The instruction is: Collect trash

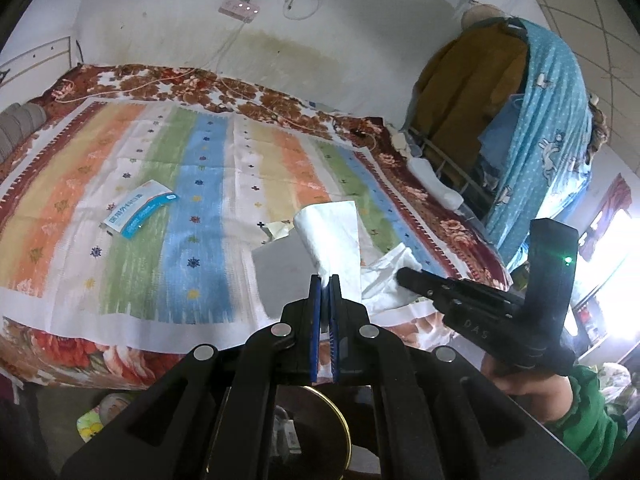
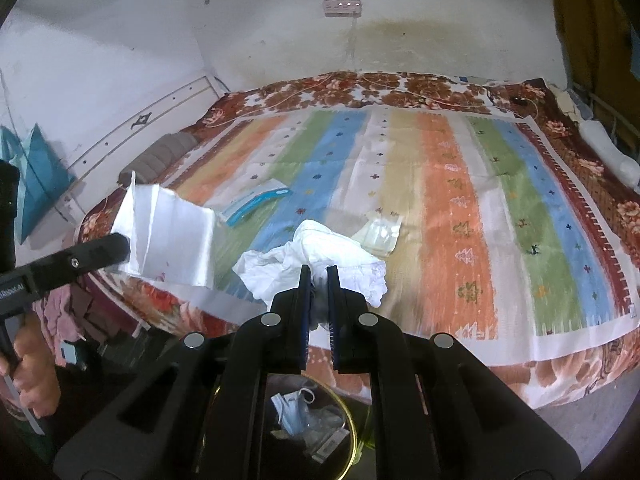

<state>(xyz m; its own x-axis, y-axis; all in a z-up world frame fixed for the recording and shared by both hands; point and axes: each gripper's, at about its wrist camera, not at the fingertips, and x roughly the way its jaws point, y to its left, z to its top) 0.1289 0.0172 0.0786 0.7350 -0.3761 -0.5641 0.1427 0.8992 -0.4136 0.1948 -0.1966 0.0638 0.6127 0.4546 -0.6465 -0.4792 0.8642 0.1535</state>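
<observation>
**Two scraps lifted off the bed, bin waiting below**

The bed (image 2: 440, 184) is the landmark: a striped cloth covers it, and the person stands at its near edge. Under that edge, directly below both grippers, sits a gold-rimmed bin (image 2: 352, 412) already holding a face mask and wrappers, probably put there so trash can be dropped straight in.

The right gripper (image 2: 318, 276) is clenched on a crumpled white wad (image 2: 320, 248), which bulges sideways above the jaws with no clear long axis, over the bed's near edge.

The left gripper (image 1: 325, 280) is clamped on a white tissue (image 1: 332, 232), pinched at its lower end so it stands up and away from the fingers, long axis along the gripper's line.

Still on the bed, farther in, lie a blue-and-white packet (image 1: 140, 210), long axis slanting across the stripes, and a pale wrapper (image 2: 380, 232).
</observation>
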